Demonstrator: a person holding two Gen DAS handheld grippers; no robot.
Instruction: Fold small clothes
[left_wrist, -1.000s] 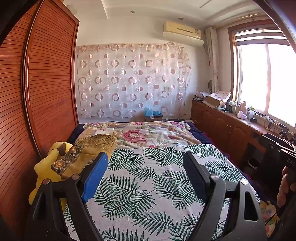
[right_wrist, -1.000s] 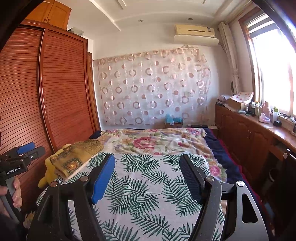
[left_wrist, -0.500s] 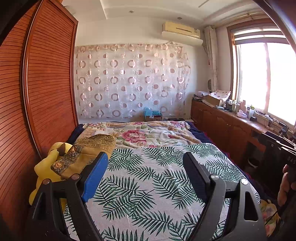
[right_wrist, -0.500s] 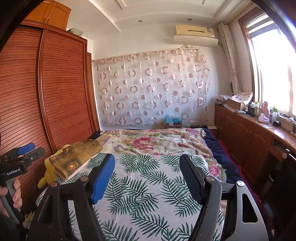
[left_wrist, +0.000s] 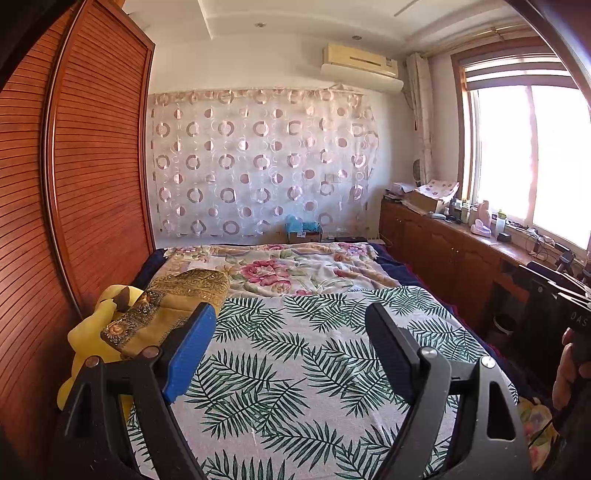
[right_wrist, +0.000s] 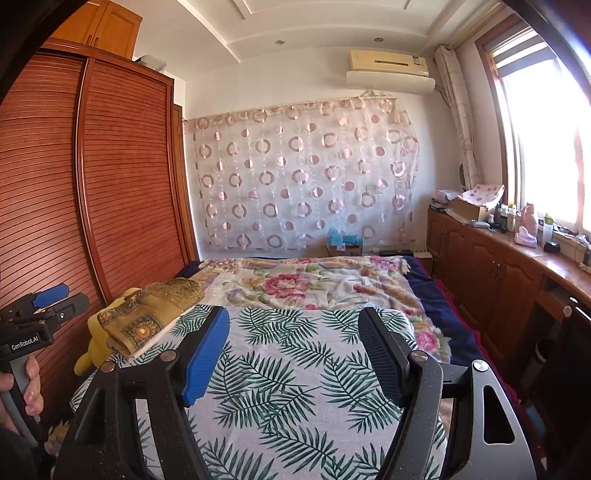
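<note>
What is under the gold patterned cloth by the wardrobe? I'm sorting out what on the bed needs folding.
The gold patterned cloth lies folded on a white layer, with a yellow plush toy beneath it at the bed's edge. How much of the toy the cloth covers cannot be seen.

Bright daylight floods in through the window (left_wrist: 532, 162) on the right, which is blown out to white glare. Both views are sharp, with fisheye bending and dark corners at the edges.
</note>
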